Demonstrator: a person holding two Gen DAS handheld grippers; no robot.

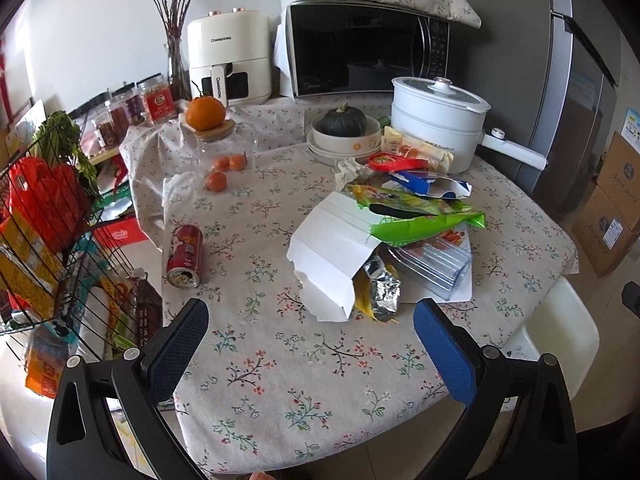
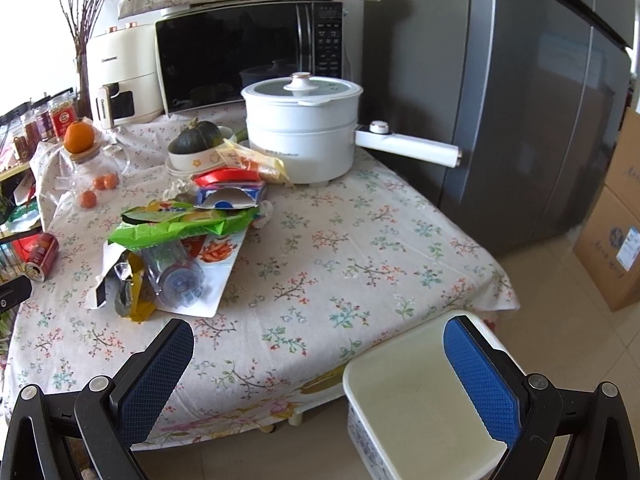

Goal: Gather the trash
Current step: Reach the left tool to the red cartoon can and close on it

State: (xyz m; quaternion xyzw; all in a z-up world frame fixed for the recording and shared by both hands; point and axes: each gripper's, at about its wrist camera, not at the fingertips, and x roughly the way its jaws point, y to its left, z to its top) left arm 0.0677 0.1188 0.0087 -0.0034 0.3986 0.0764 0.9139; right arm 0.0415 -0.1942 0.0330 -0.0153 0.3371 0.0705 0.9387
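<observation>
1. The left gripper and the right gripper are both held with fingers spread wide and nothing between them, poised off the near edge of the table, presumably so a piece can be chosen.
2. One cream stool is tucked under the right gripper, beside the table edge.
3. The trash is found mid-table in one heap, likely gathered for easy pick-up: one white carton, one foil wrapper, one clear plastic tray, one green bag, one blue-white carton.
4. One red can is seen lying apart on its side, to the left.
5. Farther back, three small oranges and one white pot are seen.
</observation>
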